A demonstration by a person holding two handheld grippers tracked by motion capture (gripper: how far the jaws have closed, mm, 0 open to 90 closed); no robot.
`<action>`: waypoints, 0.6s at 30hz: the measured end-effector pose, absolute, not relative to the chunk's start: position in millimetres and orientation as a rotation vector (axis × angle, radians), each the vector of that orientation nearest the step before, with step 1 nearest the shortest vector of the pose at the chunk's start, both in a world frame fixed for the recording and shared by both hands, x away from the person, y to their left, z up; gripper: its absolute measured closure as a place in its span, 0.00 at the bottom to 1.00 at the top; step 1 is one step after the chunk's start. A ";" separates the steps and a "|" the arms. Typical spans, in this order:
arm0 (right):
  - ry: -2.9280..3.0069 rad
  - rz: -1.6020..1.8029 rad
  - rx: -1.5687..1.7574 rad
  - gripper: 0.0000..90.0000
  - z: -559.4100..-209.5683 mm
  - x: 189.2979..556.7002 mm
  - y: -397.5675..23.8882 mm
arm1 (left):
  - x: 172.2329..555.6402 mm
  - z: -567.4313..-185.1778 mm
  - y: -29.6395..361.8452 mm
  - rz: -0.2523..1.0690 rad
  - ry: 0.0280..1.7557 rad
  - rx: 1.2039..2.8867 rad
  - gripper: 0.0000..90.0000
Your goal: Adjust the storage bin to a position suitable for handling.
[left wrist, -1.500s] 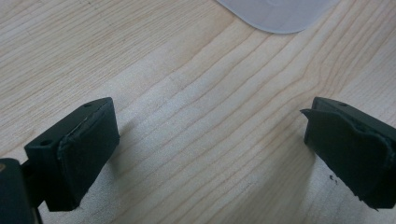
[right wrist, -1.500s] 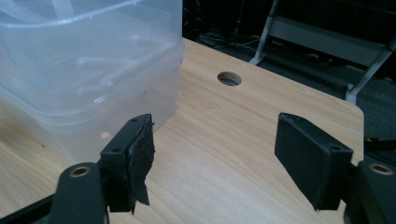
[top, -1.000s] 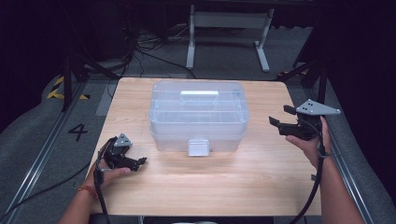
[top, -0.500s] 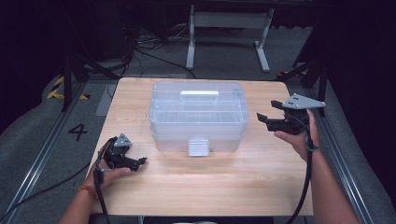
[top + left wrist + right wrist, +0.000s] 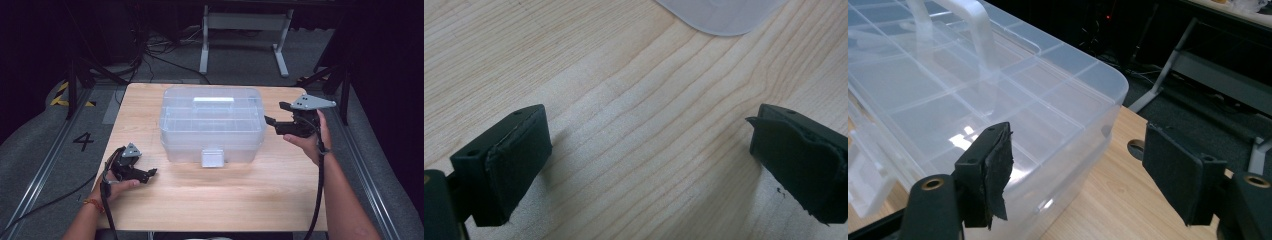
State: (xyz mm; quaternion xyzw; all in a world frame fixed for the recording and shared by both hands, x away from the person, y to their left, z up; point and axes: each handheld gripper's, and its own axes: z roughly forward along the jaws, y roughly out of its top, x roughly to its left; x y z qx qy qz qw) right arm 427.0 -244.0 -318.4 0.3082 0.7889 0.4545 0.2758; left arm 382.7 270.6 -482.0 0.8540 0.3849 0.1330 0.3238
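A clear plastic storage box with a lid, a top handle and a front latch stands in the middle of the wooden table. My right gripper hovers just right of the box at lid height, pointing left at it, jaws open and empty. In the right gripper view the box's corner lies between and beyond the jaws. My left gripper rests low on the table at the front left, open and empty, with bare wood between its jaws.
A corner of the box's base shows at the top of the left gripper view. Beyond the table's far edge stand a metal frame and cables on the grey floor. A floor rail runs along the left.
My right gripper has moved left toward the box's right side and risen slightly. The left gripper has stayed put.
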 end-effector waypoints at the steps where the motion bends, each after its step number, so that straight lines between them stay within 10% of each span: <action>1: 2.122 1.228 0.828 0.32 -317.6 427.4 -242.7 | 382.7 -482.0 270.6 0.349 1.010 2.240 0.04; 18: 2.167 1.236 0.778 0.35 -308.6 437.8 -215.2 | 382.2 -482.1 270.4 0.351 1.015 2.237 0.04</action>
